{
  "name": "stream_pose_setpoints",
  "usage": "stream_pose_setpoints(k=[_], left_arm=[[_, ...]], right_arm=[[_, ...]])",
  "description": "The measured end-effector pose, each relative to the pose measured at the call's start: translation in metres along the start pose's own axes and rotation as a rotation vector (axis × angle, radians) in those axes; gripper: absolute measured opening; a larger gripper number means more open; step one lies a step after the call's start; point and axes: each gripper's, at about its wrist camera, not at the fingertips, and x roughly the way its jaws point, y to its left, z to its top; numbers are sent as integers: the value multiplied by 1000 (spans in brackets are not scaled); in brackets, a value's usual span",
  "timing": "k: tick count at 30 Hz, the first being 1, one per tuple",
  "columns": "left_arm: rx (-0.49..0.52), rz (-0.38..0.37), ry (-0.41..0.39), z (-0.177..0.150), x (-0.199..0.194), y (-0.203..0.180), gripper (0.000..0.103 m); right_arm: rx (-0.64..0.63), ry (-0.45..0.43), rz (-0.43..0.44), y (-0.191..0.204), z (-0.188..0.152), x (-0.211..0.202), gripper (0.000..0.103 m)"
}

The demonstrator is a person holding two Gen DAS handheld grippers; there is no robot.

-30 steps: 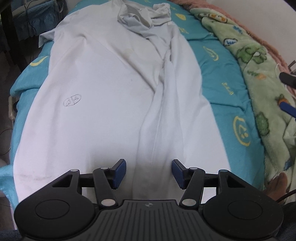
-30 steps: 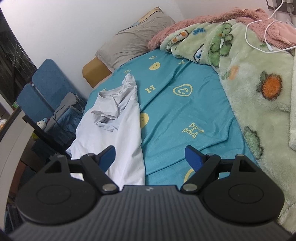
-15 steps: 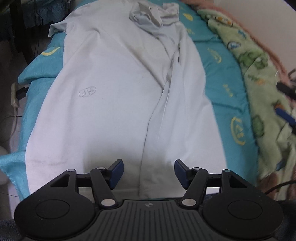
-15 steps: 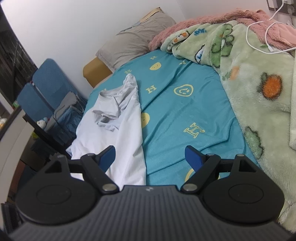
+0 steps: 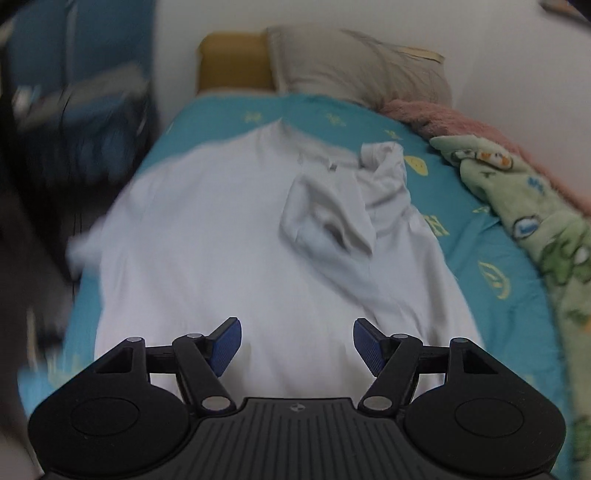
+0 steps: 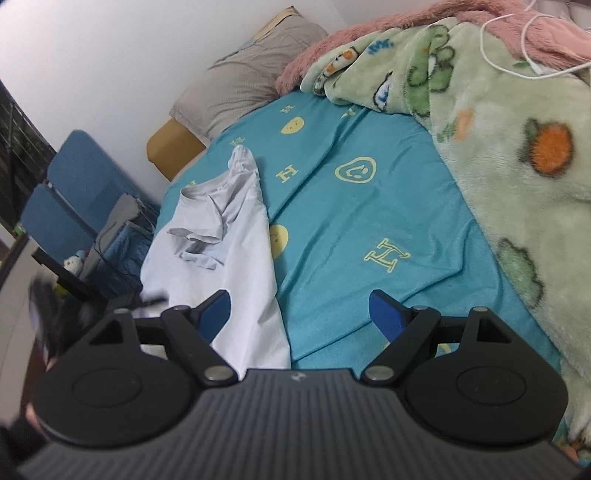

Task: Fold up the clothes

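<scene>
A white T-shirt (image 5: 229, 251) lies lengthways on the teal bed sheet (image 5: 476, 236), its right side folded over the body and a sleeve (image 5: 332, 221) bunched near the collar. My left gripper (image 5: 297, 347) hovers above the shirt's middle, its jaws opening with nothing between them. In the right wrist view the same T-shirt (image 6: 218, 251) lies along the bed's left side. My right gripper (image 6: 299, 315) stands open over the shirt's right edge and the sheet (image 6: 369, 206), holding nothing.
A grey pillow (image 5: 354, 62) and a tan headboard block (image 5: 232, 62) sit at the far end. Green (image 6: 498, 122) and pink (image 6: 373, 33) fleece blankets pile along the right, with a white cable (image 6: 517, 55) on them. Blue chairs (image 6: 70, 192) stand left of the bed.
The left gripper has moved up along the shirt toward the collar and tilted up, so pillow and wall now show; its jaws spread a little wider. The right gripper has barely shifted.
</scene>
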Motion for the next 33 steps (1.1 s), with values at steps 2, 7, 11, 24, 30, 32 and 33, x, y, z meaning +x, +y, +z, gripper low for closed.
stream_pose_setpoints(k=[2,7,11,24,30,32,33], left_arm=[[188,33,-57,18,26,-24,72],[667,123,-79,20,93,-86,73],[758,151,-89,28,124,-93,71],[183,238,-210,143,141,-15,8],[13,249,-194,142,127,31,54],[-30,228,-144,128,118,36,62],[-66,206,-117,120,113,40,67]], right_arm=[[-12,7,-17,3,2,13,84],[-42,33,-43,7,11,47,83],[-11,76,-52,0,9,63,83],[10,105,-49,1,2,71,83],[9,89,-73,-1,4,70,83],[10,90,-70,-1,4,70,83],[10,90,-68,-1,4,70,83]])
